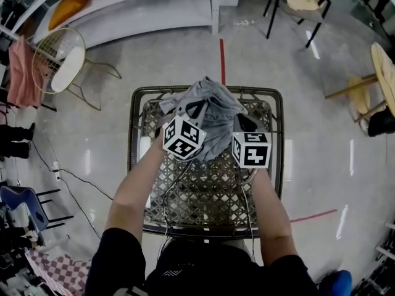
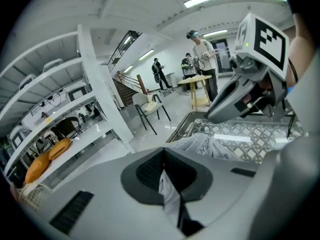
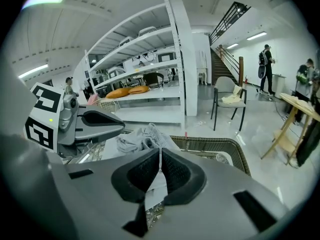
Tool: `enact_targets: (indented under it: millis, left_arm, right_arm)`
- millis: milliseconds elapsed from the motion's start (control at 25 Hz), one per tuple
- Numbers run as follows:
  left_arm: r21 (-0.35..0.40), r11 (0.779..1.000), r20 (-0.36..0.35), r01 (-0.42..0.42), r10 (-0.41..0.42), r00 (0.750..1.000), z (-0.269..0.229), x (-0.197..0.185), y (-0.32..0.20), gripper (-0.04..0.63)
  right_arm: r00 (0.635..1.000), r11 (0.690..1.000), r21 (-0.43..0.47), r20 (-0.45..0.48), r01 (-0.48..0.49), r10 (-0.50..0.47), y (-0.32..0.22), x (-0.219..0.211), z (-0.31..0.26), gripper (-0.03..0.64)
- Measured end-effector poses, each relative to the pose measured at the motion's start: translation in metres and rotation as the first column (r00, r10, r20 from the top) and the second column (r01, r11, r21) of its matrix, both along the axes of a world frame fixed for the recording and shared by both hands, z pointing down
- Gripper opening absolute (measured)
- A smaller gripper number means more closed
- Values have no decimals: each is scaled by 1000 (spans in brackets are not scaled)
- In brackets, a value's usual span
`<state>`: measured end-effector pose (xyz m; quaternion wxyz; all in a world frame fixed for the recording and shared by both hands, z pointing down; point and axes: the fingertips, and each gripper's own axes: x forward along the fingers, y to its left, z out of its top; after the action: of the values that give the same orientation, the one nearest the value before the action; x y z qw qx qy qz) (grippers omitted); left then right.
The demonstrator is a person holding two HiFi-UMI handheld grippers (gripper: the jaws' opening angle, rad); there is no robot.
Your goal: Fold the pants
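Fingers [image 2: 150, 171] of the left gripper [image 2: 163, 156] and the right gripper [image 3: 160, 154] are closed, each pinching a fold of the light-grey fabric pants [image 1: 213, 113]. The pants hang bunched in soft creases above the far half of the dark woven-lattice bench [image 1: 210, 196], which has a rounded rim.

In the lower centre, the left gripper [image 2: 164, 171] has its jaws closed on a strip of the grey pants [image 2: 170, 196], and more of this cloth lies bunched behind them. At the upper right is the right gripper [image 2: 215, 113] with its marker cube [image 2: 262, 36], above the woven worktop [image 2: 255, 131]. White shelves [image 2: 75, 109] with orange cushions [image 2: 47, 159] fill the left side. A chair [image 2: 147, 104] stands in the middle distance, and people [image 2: 202, 49] stand far behind it.
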<state>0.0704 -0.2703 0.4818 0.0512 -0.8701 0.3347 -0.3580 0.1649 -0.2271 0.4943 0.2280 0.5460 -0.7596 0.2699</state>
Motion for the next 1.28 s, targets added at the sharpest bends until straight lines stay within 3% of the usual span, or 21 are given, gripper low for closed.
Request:
enact_targets:
  millis: [120,440,680,1280]
  left_arm:
    - [-33,997,-45,68,-69,997,-2,-12,14,8]
    - [-77,980,-71,181,-187,980,7,-54,63,8]
    - [-139,956,-114,258,-275,955,9,-73,101,9]
    - [-266,909,-195,320,-376,906,-3,-86,190,8]
  right_arm:
    - [1000,1000,-1,20,-10,10,11,-3,-3,43]
    - [999,1000,12,38,-13,13,38,-28,-3,43]
    - [998,1000,9,64,-21,20,62,-39,-4,42]
    - [994,1000,-18,105,17,-15,127,-68,-14,41]
